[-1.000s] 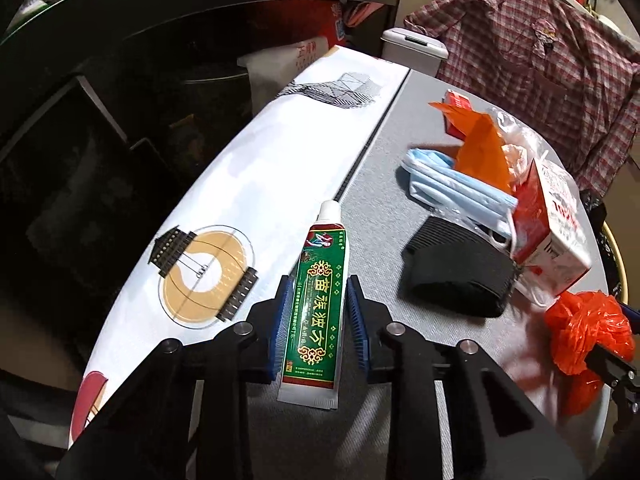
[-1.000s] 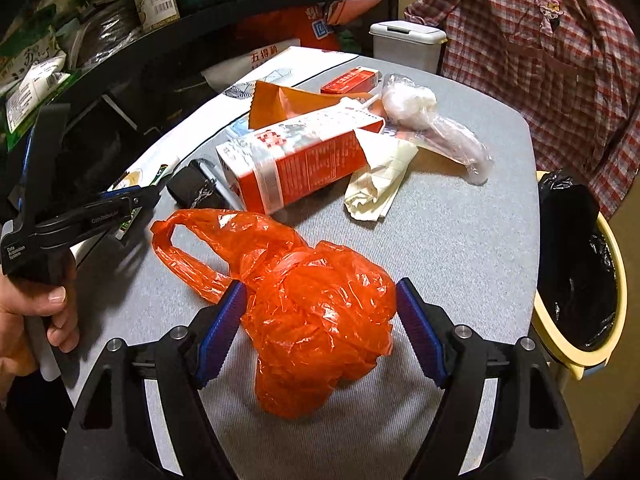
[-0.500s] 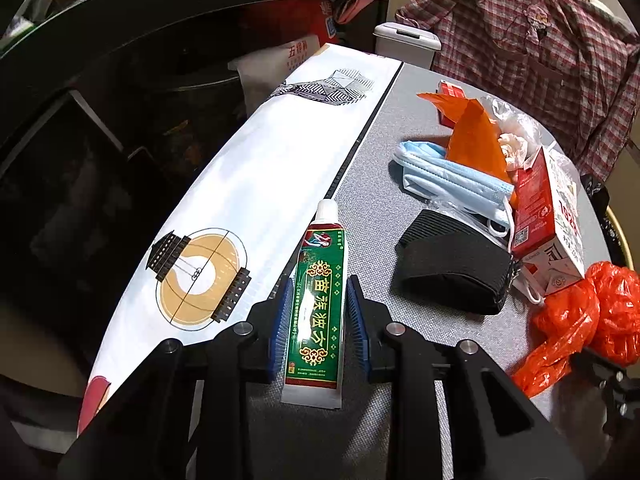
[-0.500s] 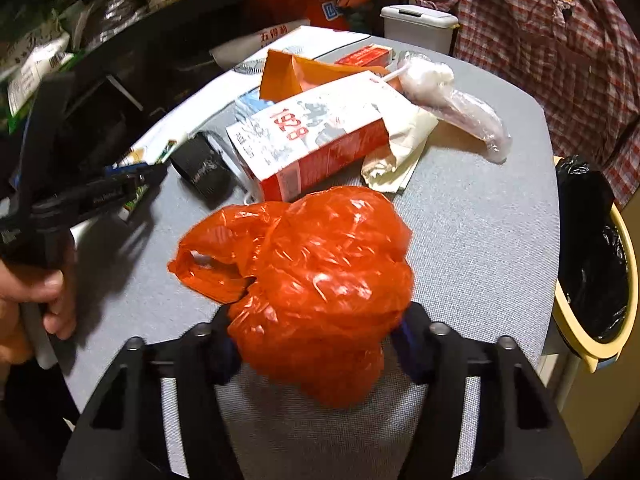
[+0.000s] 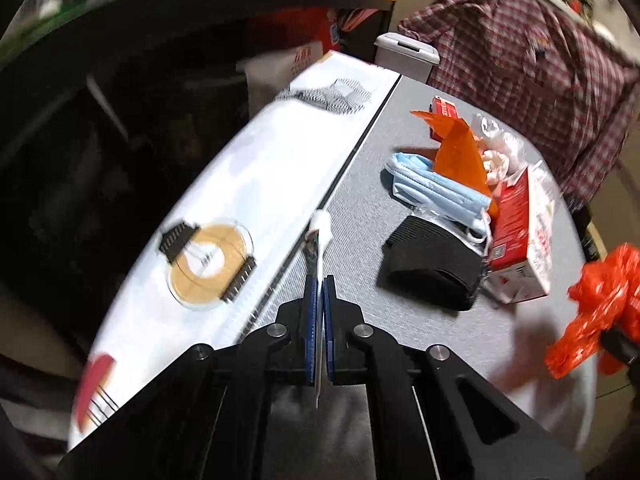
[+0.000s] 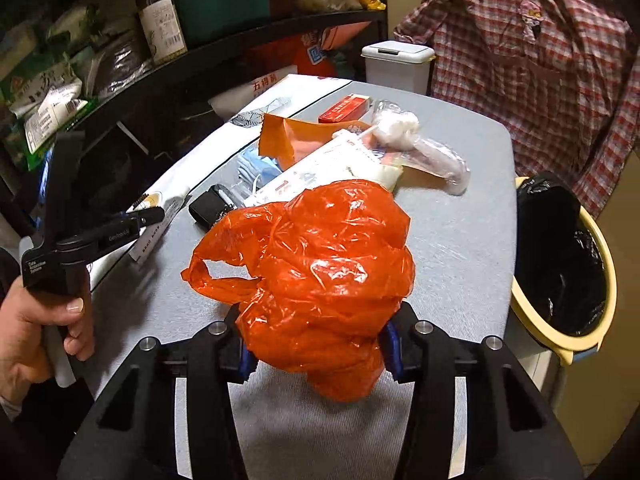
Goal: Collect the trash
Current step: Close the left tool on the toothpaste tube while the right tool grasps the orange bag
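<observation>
Right gripper [image 6: 316,354] pinching the crumpled orange bag [image 6: 320,276] clear of the grey table [image 6: 472,240], left gripper [image 5: 319,308] pressed flat on the tube [image 5: 318,240]; we should carry both level to the lined bin [image 6: 564,264] before letting go.

Both fisheye views look forward and steeply down along their own gripper's fingers, close over the grey table [image 5: 420,320], its far end toward the top of each frame. The left wrist view sits over the table's left edge. Both share the red-and-white carton [image 5: 516,240] [image 6: 320,172], the orange bag [image 5: 600,300] [image 6: 320,272] and the plaid shirt [image 5: 540,72] [image 6: 520,60] at upper right.
</observation>
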### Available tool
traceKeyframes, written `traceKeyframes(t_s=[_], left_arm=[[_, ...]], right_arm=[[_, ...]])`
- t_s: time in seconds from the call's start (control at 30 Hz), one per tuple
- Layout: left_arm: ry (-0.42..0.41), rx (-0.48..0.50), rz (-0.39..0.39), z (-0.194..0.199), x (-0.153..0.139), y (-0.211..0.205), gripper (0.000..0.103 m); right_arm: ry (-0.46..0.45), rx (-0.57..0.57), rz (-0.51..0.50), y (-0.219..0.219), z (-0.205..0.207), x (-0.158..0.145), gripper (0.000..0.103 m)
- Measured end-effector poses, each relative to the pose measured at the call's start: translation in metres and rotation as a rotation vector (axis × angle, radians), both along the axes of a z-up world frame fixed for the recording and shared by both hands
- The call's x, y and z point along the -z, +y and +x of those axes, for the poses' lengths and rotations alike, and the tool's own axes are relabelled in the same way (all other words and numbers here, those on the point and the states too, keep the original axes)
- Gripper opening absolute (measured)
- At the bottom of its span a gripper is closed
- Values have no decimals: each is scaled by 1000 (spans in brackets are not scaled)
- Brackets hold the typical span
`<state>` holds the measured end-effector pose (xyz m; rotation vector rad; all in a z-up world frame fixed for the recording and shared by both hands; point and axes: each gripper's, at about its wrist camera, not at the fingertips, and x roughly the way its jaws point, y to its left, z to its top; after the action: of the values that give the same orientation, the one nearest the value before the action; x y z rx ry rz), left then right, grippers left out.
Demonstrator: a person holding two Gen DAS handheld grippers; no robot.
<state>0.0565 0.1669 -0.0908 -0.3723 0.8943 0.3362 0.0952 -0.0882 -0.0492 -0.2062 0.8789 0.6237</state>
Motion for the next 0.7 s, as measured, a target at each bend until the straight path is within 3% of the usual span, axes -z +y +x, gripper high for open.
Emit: traceKeyframes(t_s=[0.03,0.13,0.17,0.4,0.7], left_arm=[[-9,-8,-18,-2,-2,3,5],[-41,-47,21,-6,-10,9,25],[-45,-59,23,-6,-10,12,28],[-26,-47,-23,4,2,11,32],[34,48,33,18,15,-15,42]], right_arm=[[-1,1,2,-1,-1,-2,48],[-10,2,11,-2,-5,-7,49],[-12,3,13,-3,-6,-8,49],[-9,4,25,-5,-7,-8,49],[6,-2,50,-5,-1,-12,49]])
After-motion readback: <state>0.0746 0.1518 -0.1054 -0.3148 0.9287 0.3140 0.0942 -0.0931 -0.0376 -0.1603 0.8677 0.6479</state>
